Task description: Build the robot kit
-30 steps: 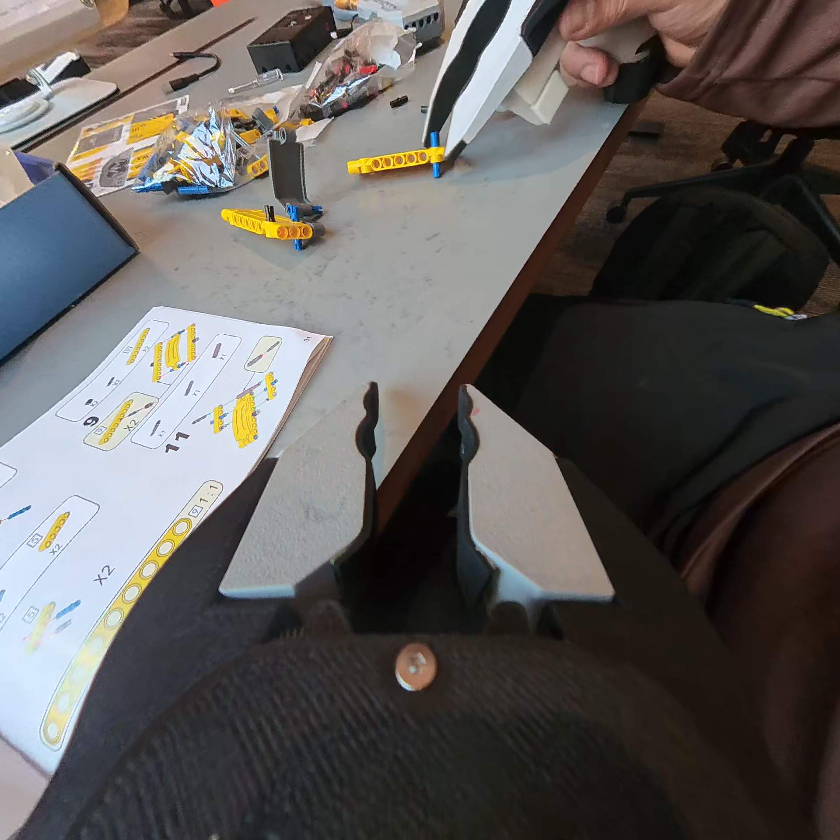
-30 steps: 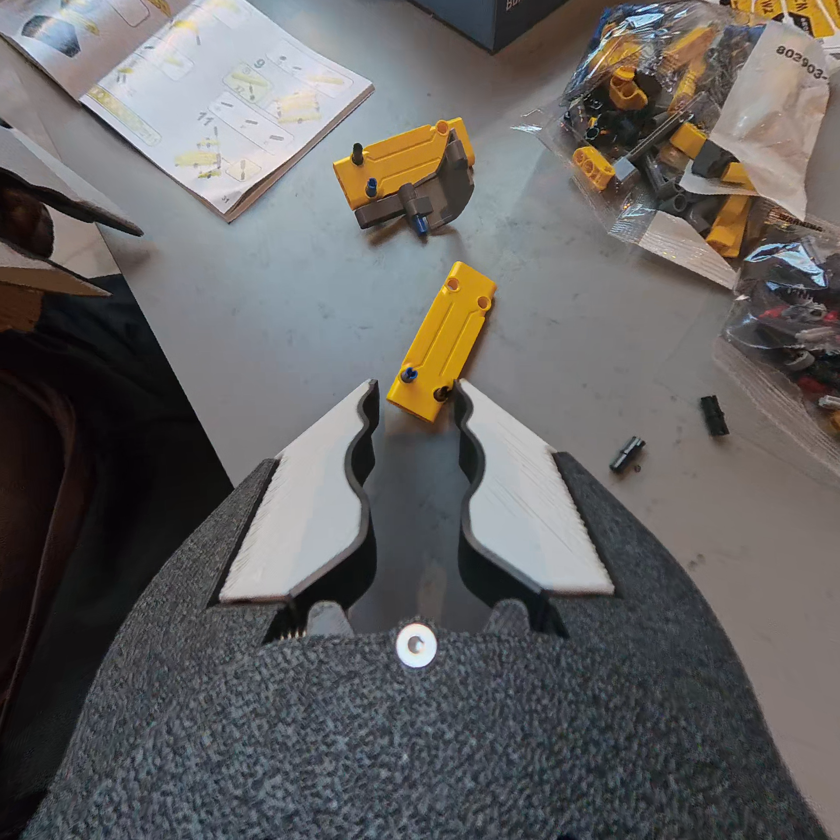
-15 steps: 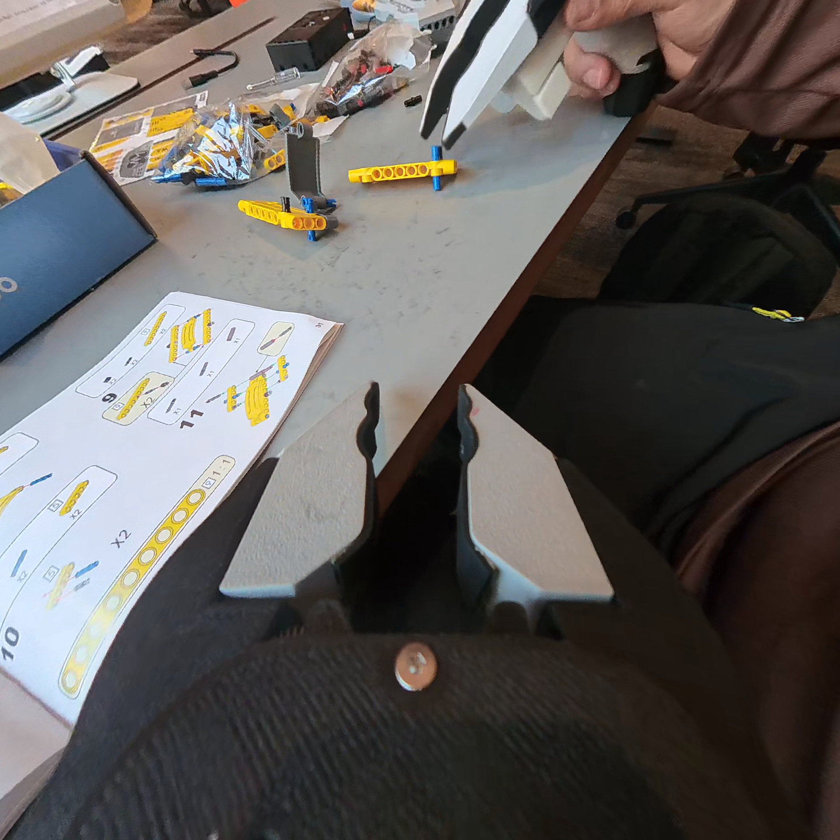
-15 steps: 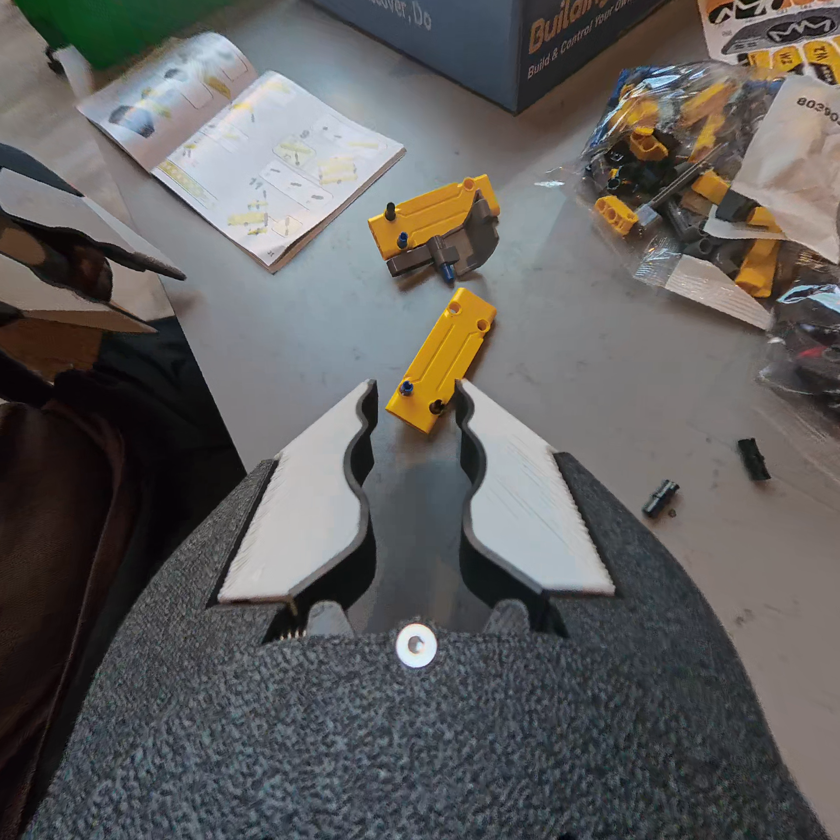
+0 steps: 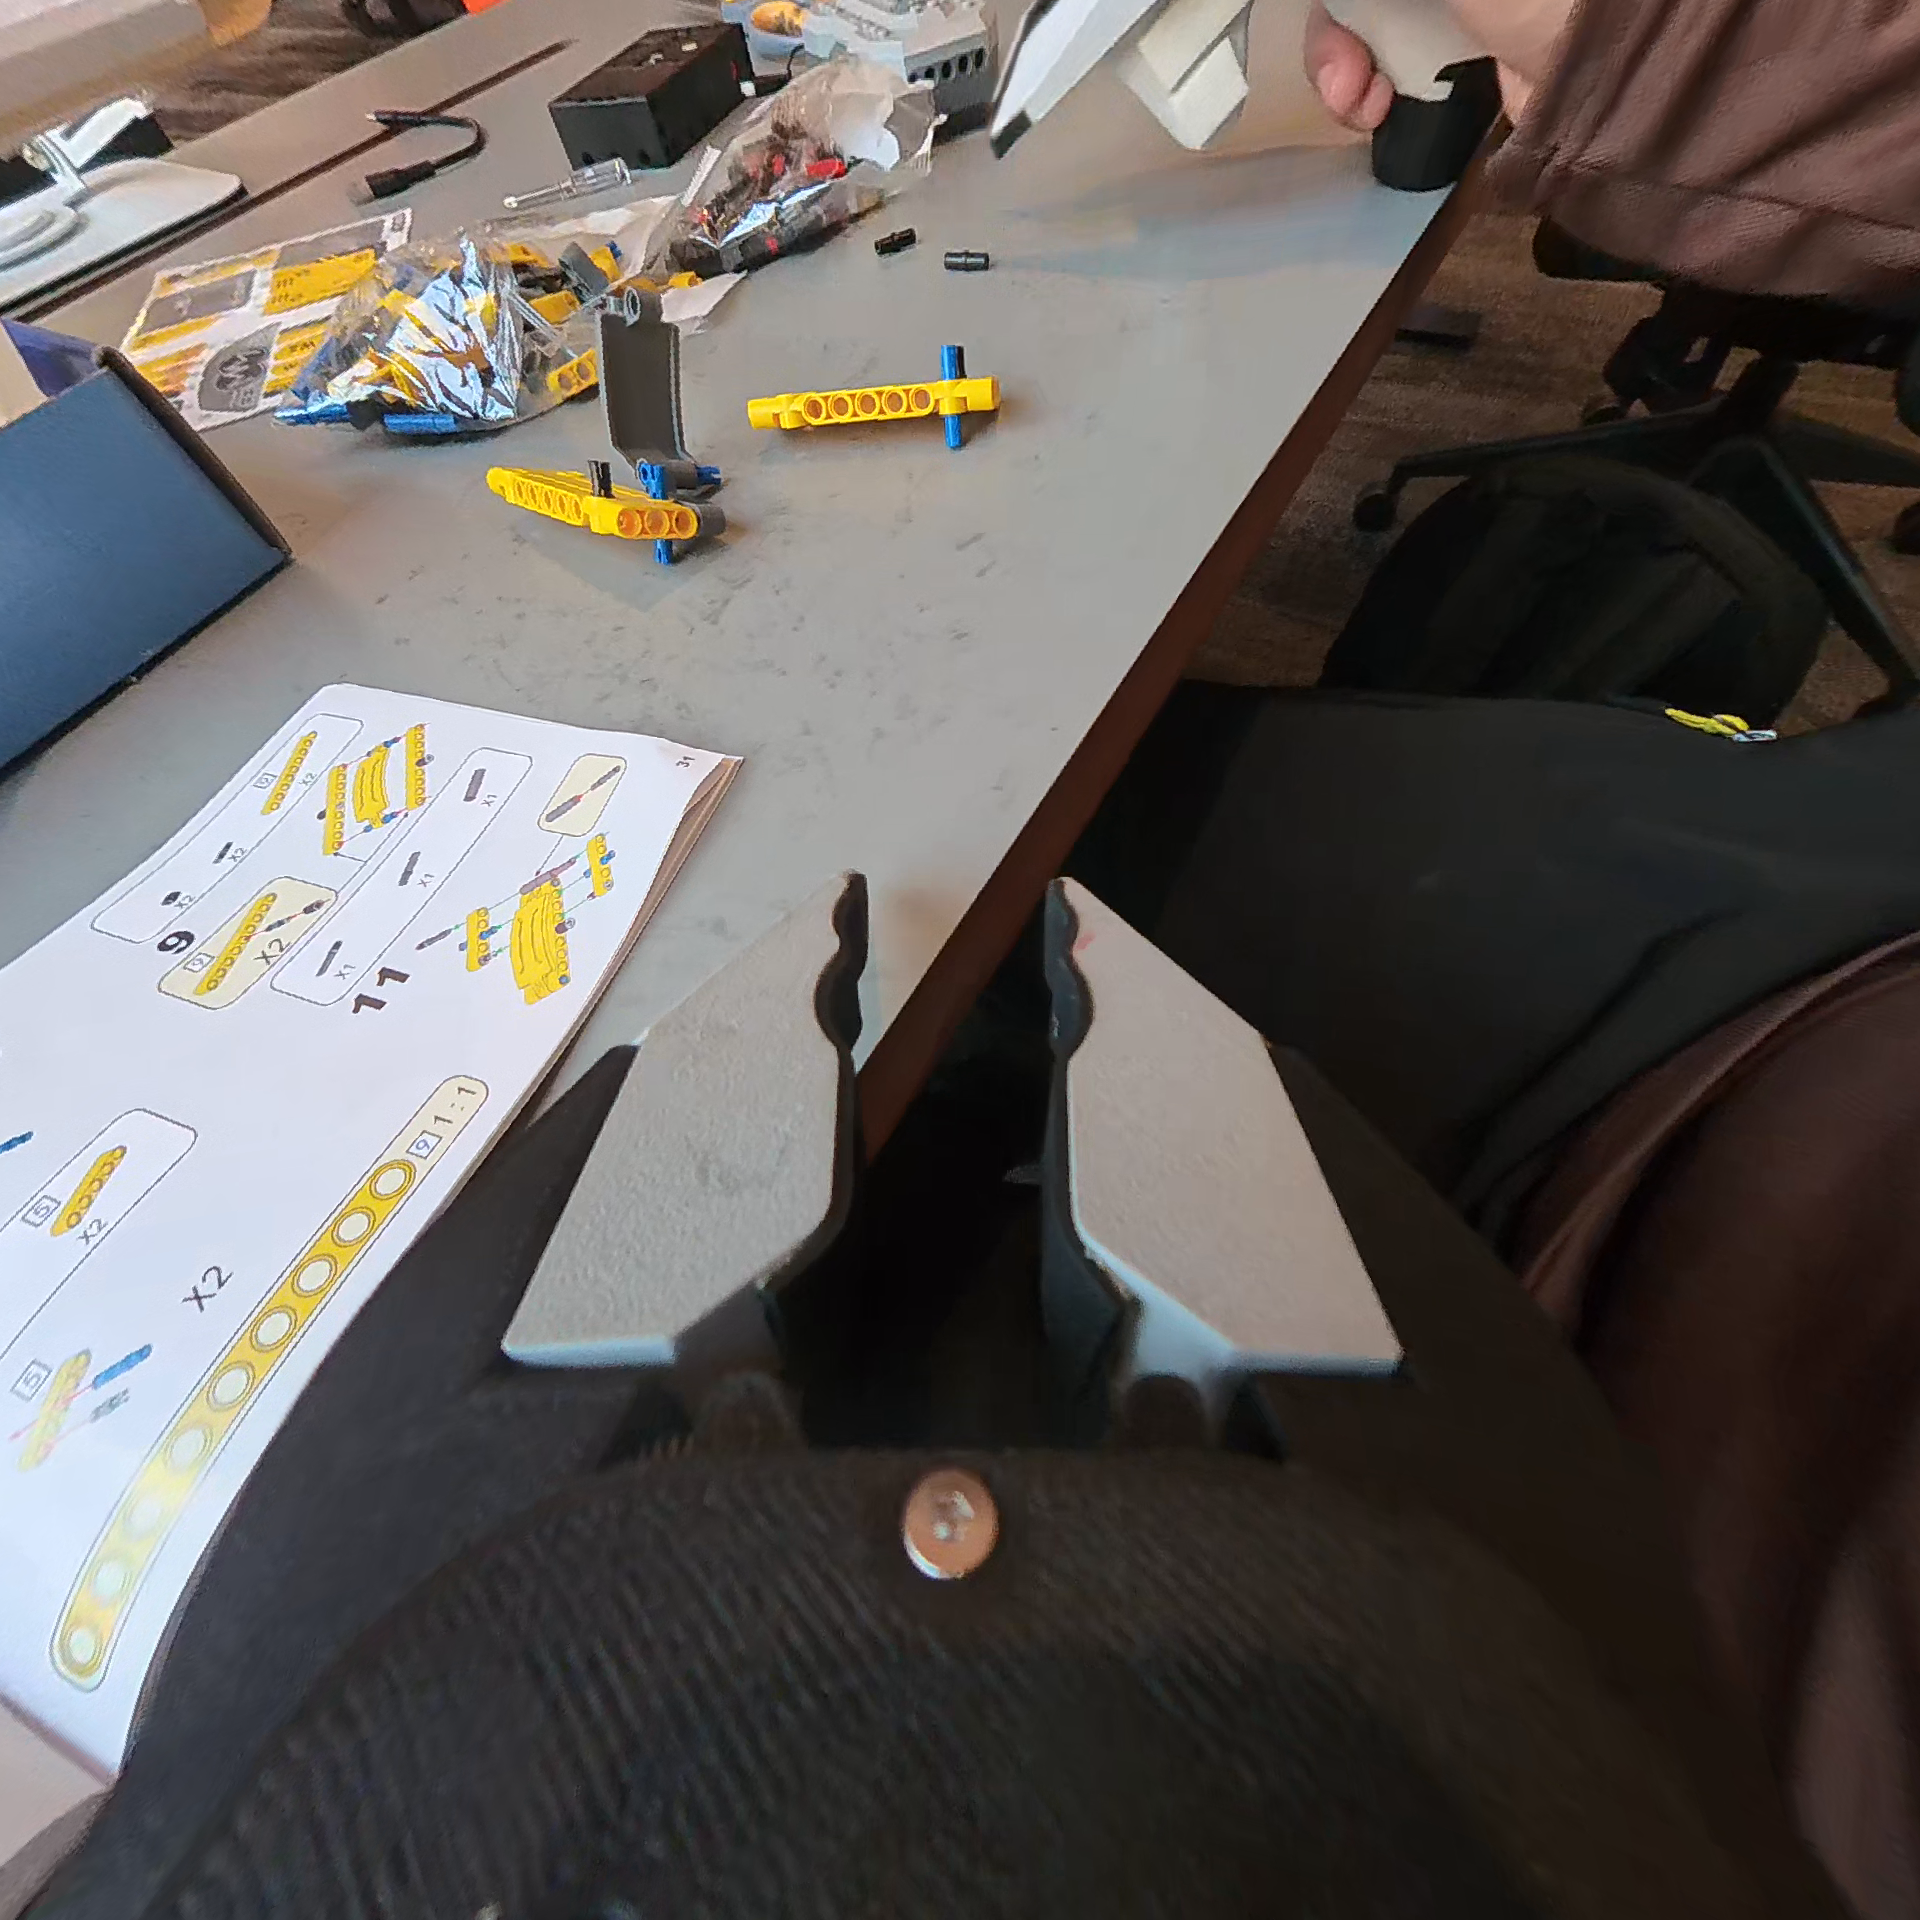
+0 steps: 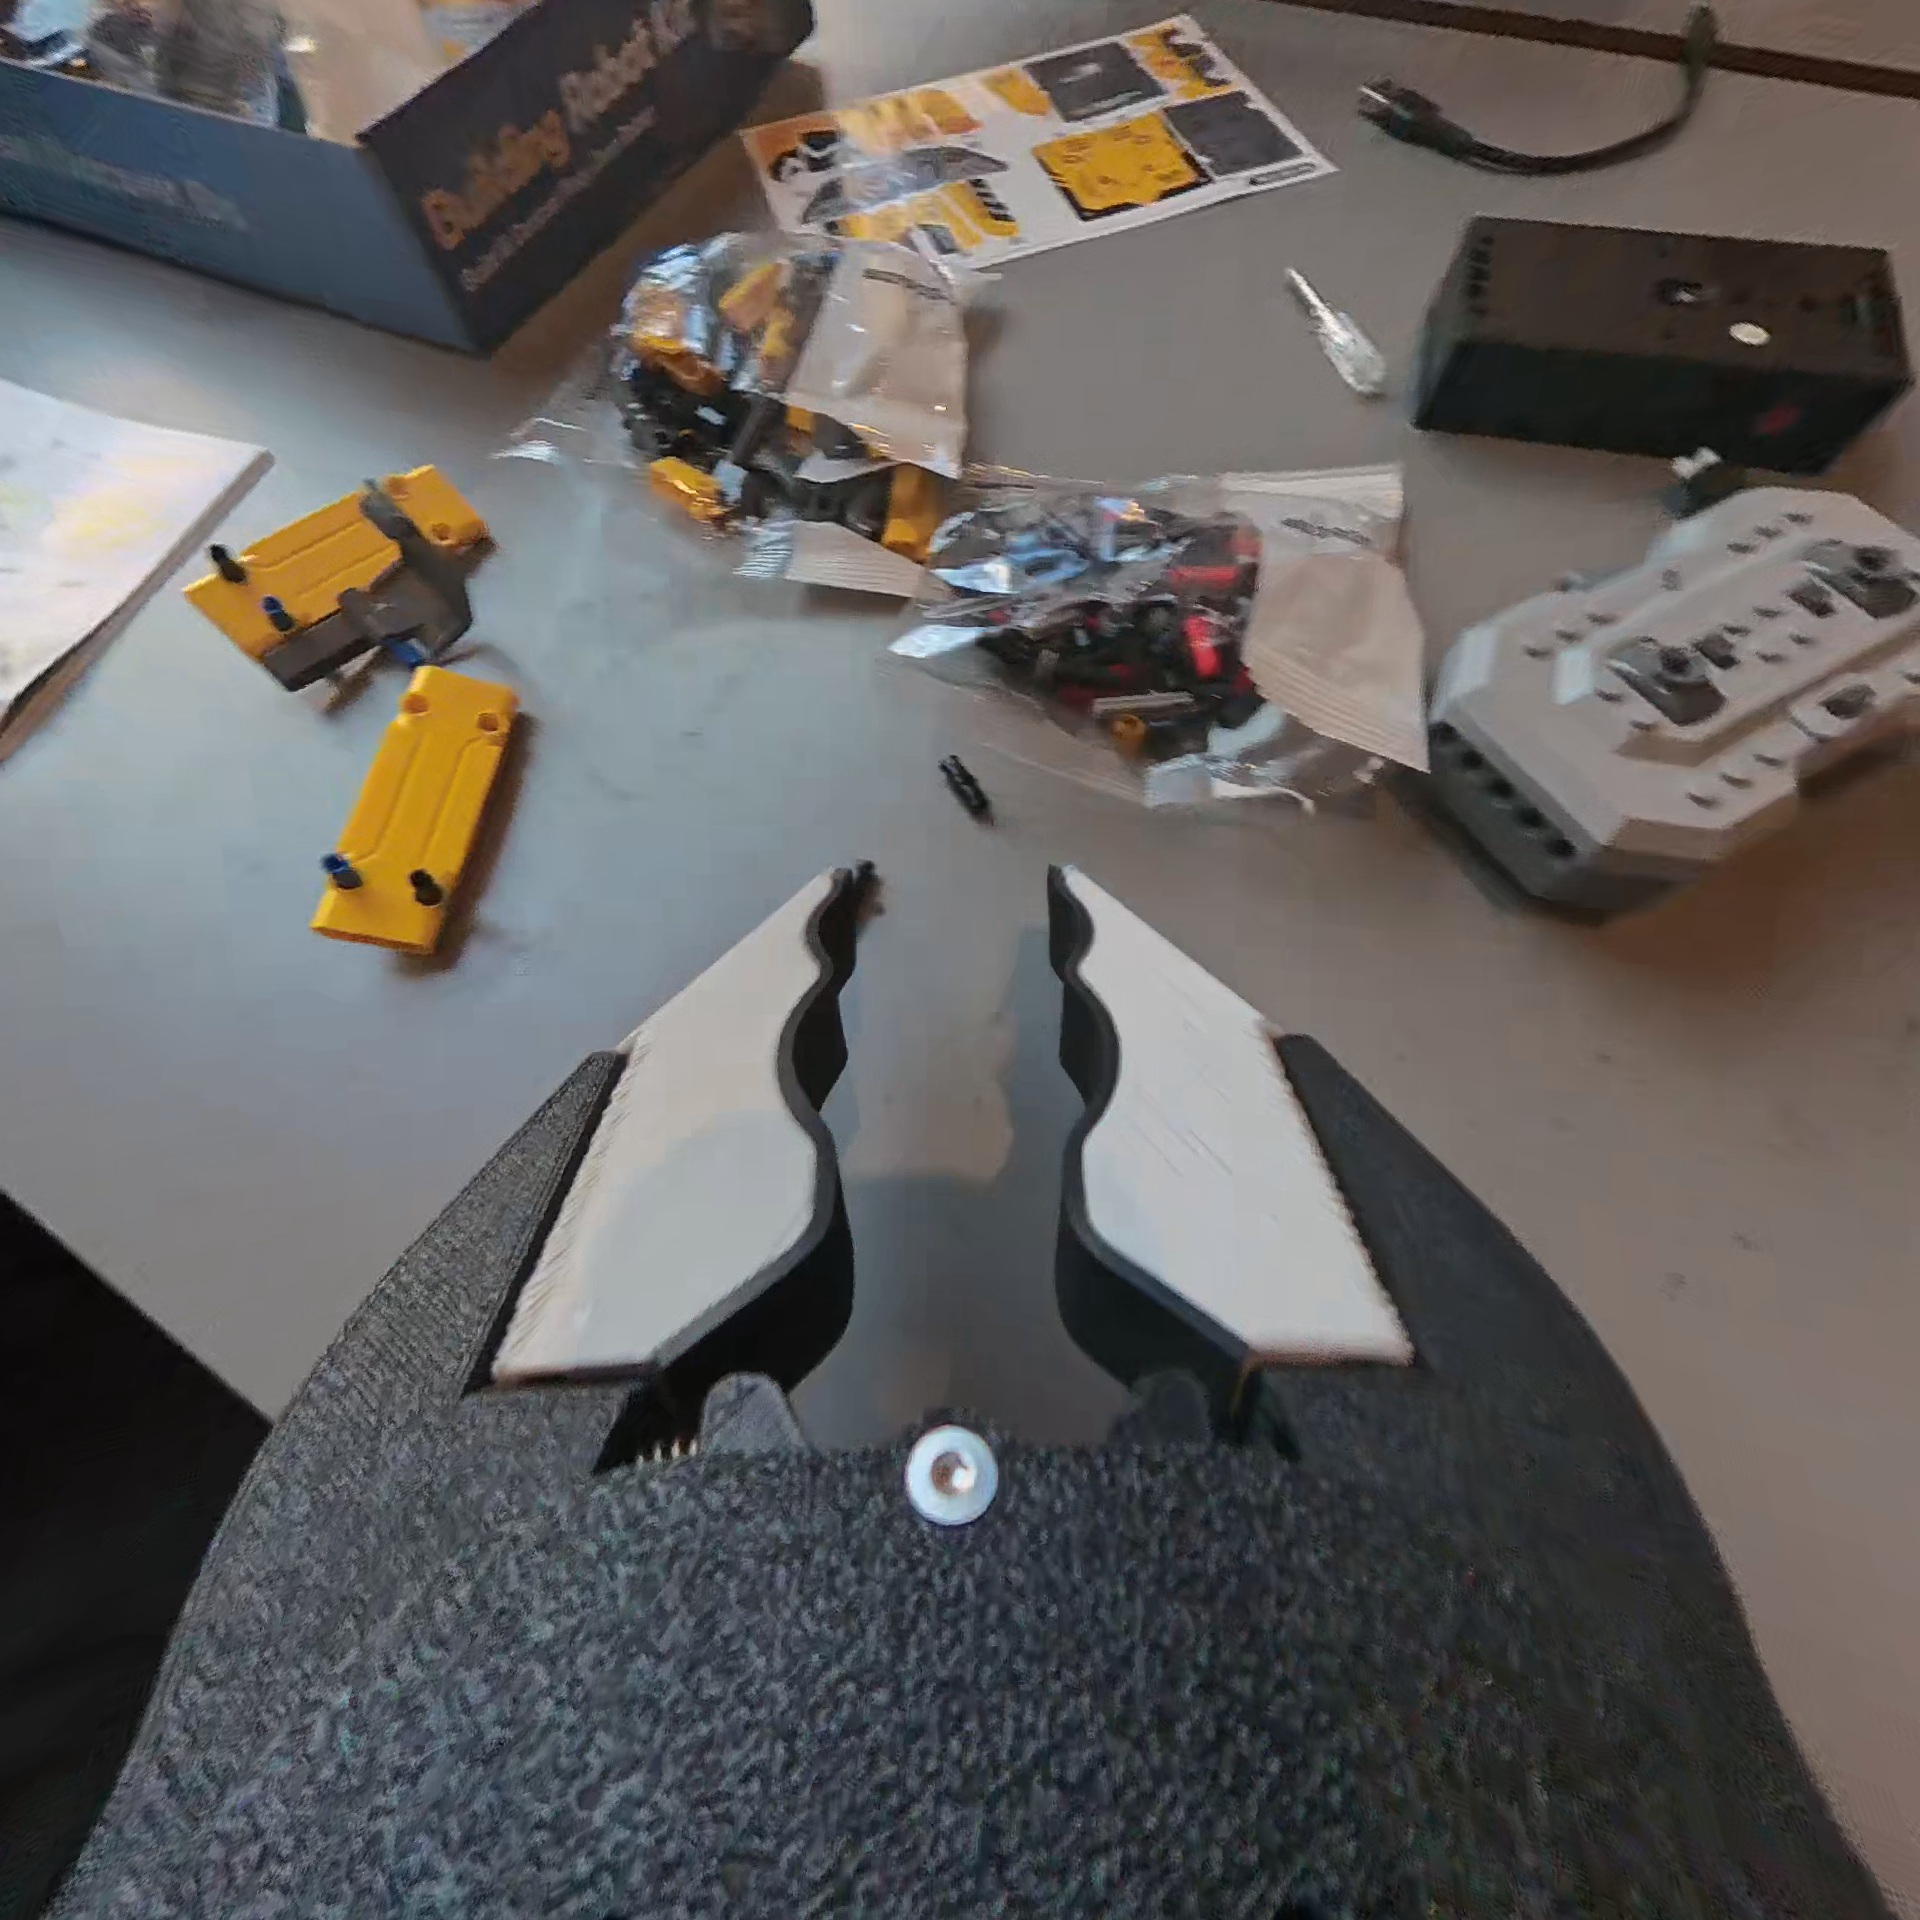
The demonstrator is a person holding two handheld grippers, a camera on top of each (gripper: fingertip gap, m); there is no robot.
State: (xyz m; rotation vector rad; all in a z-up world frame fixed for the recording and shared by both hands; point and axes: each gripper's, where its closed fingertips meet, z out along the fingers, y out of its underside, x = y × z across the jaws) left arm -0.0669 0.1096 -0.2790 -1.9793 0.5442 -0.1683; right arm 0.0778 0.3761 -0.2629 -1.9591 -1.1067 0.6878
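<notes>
1. Left wrist view: our left gripper hangs spread and empty over the table edge, beside the booklet.
2. Right wrist view: our right gripper, spread and empty, has swung off the loose yellow panel toward a black pin. We count two panels, two pins, two bags.
</notes>
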